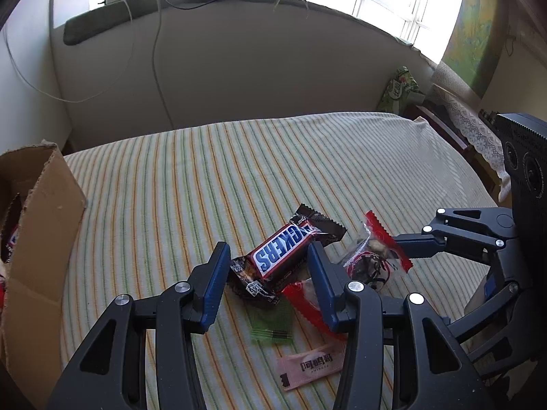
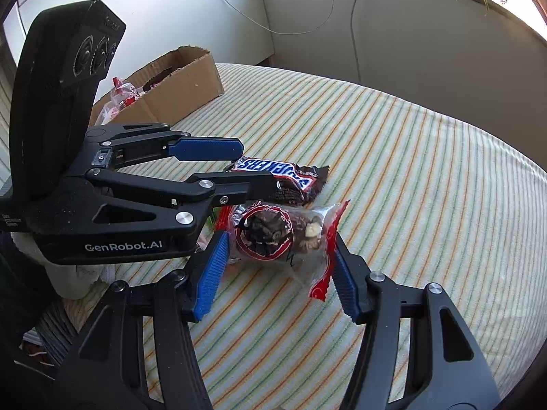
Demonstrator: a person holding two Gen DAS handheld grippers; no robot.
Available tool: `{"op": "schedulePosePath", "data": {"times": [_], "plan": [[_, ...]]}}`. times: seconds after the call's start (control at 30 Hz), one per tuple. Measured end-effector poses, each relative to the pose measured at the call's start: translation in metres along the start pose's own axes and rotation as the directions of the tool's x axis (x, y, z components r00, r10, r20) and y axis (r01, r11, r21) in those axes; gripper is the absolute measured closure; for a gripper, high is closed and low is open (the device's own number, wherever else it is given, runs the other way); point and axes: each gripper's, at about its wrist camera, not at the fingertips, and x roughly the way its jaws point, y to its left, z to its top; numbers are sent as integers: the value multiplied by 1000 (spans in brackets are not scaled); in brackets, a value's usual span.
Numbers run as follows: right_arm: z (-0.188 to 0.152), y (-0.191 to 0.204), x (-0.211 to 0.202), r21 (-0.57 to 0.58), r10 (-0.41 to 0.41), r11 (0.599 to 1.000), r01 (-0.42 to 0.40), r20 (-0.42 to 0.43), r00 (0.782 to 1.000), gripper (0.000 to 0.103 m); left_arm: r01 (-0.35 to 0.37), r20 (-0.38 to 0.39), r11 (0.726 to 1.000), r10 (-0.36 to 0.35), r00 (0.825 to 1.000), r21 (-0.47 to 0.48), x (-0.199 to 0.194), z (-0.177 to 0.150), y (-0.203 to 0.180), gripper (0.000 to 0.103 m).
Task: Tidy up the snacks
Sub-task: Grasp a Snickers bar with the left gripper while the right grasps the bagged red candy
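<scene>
A Snickers bar (image 1: 283,253) lies slanted on the striped cloth. My left gripper (image 1: 268,273) is shut on it, one blue pad at each end of the wrapper. In the right wrist view the same gripper (image 2: 258,167) comes in from the left with the bar (image 2: 277,171) between its fingers. Just beside the bar sits a clear packet with red ends (image 2: 277,235), filled with dark brown pieces. My right gripper (image 2: 280,256) is shut on that packet, with a pad touching each end. The two grippers stand close together.
An open cardboard box (image 2: 177,82) stands at the table's far left with red-and-white packets (image 2: 119,99) inside. A green packet (image 1: 271,321), a pink sachet (image 1: 311,365) and another red packet (image 1: 302,299) lie under my left gripper. A wall and window sill run behind the table.
</scene>
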Motion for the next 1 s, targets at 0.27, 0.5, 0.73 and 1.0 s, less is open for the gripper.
{"op": "schedulePosePath", "data": {"times": [0.27,0.5,0.73,1.0], "plan": [[-8,-31,-18,27,-56,998,56,-3,998,42,-26,-28,999,27,999,33,15,1,-6,58],[-10,-34,-25,-5,-78,997,78,8,997,24,-37,-26,999,37,999,5,18,2,-2,76],[5,-33,-12,25,-74,997,74,2,997,23,-57,-12,998,56,998,-15,13,-1,4,76],[18,-23,12,-3,-77,997,77,-17,997,47,-80,14,995,81,997,-56,3,-2,18,76]]}}
